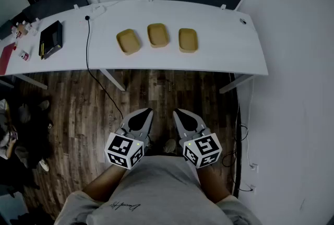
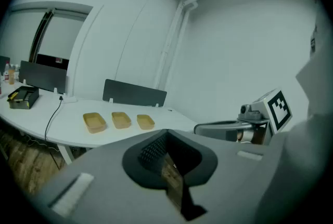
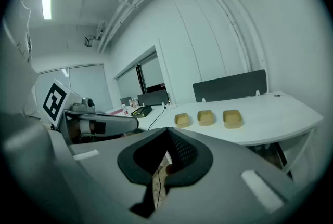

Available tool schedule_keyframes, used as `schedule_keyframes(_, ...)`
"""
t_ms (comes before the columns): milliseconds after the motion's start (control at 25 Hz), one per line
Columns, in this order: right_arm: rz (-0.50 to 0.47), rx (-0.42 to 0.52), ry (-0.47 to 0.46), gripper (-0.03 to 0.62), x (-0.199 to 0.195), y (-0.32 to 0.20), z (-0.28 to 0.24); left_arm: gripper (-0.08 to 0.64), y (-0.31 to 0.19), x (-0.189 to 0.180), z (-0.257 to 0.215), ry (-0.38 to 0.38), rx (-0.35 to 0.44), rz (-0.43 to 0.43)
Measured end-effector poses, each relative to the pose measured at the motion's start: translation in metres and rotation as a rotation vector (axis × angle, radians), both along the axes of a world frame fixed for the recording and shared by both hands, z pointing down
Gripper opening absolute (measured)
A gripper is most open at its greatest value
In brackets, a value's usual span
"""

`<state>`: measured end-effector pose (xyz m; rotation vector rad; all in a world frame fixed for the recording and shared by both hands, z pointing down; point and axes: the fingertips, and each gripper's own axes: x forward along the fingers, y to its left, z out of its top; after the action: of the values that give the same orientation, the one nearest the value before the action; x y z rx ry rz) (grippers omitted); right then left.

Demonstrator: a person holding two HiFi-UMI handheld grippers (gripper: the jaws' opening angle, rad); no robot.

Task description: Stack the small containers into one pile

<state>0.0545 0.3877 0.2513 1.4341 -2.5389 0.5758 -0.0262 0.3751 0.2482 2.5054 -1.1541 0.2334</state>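
Tan and shallow, three small containers are sitting in a row along the middle of the white counter (image 1: 224, 46), none stacked. All three are lying open side up and apart from one another: the left container (image 1: 128, 41), the middle container (image 1: 157, 35) and the right container (image 1: 188, 39). Long axes are running across the counter's depth, from front edge to back edge. The left container is lying skewed, its far end leaning toward the counter's left end. A black box (image 1: 51, 39) is resting near that left end. A black cable (image 1: 88, 36) is trailing off the counter's front edge onto the wooden floor (image 1: 68, 109).

The left hand-held gripper (image 1: 148, 110) and the right hand-held gripper (image 1: 176, 110) are hanging well short of the counter's front edge. Both are pointing toward the counter, jaws pressed together, gripping nothing.
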Motion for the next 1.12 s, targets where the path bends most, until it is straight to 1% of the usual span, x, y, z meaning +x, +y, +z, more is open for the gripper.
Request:
schedule_keyframes(360, -0.003, -0.01, -0.004, 0.014, -0.014, -0.009, 0.001, 0.002, -0.007, -0.013, 0.0, 0.003, -0.008, -0.007)
schedule_keyframes(560, 0.019, -0.029, -0.075, 0.015, -0.022, -0.018, -0.001, 0.002, -0.016, -0.02, -0.001, 0.009, -0.003, 0.001)
schedule_keyframes(840, 0.071, -0.012, -0.034, 0.015, -0.038, -0.029, -0.003, 0.002, -0.027, -0.035, -0.001, 0.029, -0.009, 0.038)
schedule_keyframes(1120, 0.114, 0.011, -0.038, 0.015, -0.062, -0.035, -0.009, 0.002, -0.034, -0.06, -0.001, 0.037, 0.0, 0.076)
